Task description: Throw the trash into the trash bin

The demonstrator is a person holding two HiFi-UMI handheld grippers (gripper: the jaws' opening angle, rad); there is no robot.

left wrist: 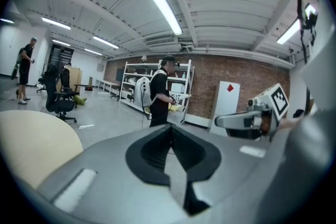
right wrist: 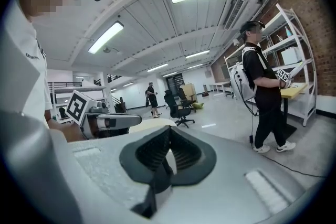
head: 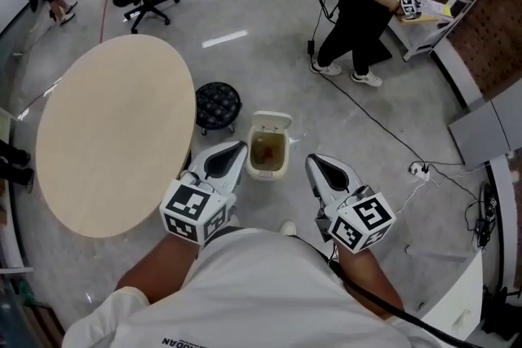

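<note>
A small white trash bin [head: 282,163] stands on the floor with its lid flipped up, just ahead of my two grippers. Brownish trash [head: 266,151] lies inside it. My left gripper [head: 237,147] is at the bin's left side and my right gripper [head: 313,161] at its right, both held close to my body and pointing roughly level. In the left gripper view the left gripper [left wrist: 169,127] has its jaws together with nothing between them. The right gripper [right wrist: 169,129] is likewise shut and empty in its own view. Neither gripper view shows the bin.
A round beige table [head: 114,134] is at my left, with a black stool [head: 217,104] beside the bin. A person [head: 363,4] stands at a shelf at the back right. A cable and a power strip [head: 418,169] lie on the floor at the right.
</note>
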